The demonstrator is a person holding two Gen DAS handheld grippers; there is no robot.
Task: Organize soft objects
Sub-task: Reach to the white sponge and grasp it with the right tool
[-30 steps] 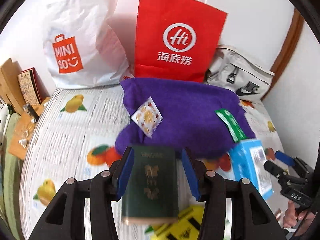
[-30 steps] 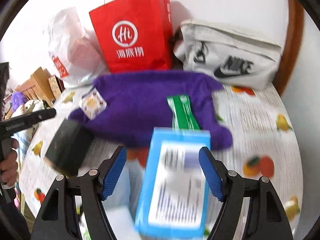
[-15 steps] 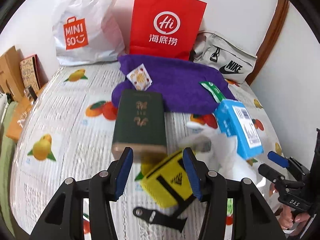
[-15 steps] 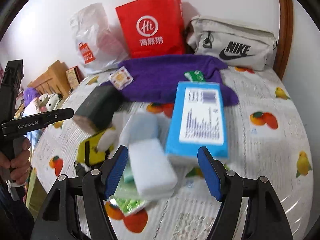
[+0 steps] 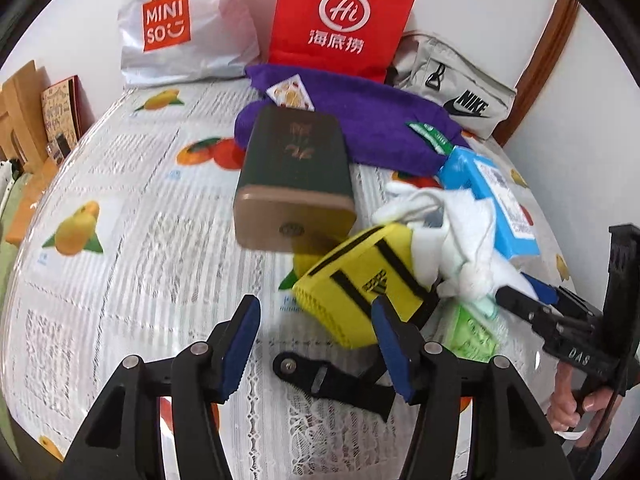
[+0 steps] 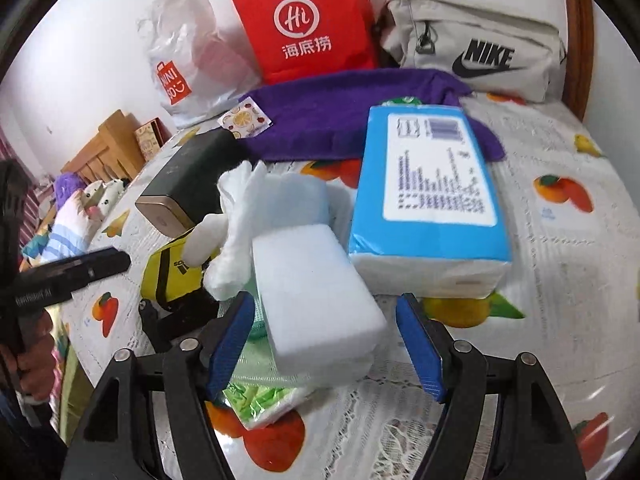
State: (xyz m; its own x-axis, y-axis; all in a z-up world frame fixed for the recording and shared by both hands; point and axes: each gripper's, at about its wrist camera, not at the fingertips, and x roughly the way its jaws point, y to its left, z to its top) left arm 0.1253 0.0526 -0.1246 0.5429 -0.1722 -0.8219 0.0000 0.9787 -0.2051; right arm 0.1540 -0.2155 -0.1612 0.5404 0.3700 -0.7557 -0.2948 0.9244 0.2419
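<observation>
Soft objects heaped mid-table on the fruit-print tablecloth [image 5: 120, 264]: white sponge block [image 6: 316, 300], white crumpled cloth [image 6: 256, 204], yellow pouch [image 5: 360, 280] with black strap, blue tissue pack [image 6: 428, 196], green packet [image 6: 256, 400] under the sponge. Purple towel [image 5: 360, 120] spread behind them, two small sachets lying on it. Dark green box [image 5: 296, 172] tilted, resting between towel and pouch. At the back wall: red paper bag [image 5: 340, 20], white plastic bag [image 5: 180, 28], grey pouch bag [image 6: 480, 44].

Left gripper [image 5: 316, 344]: jaws opening, nothing clamped; pouch corner just ahead of the right-hand pad. Right gripper [image 6: 324, 344]: jaws wide apart, sponge block between them, pads not pressing it.
</observation>
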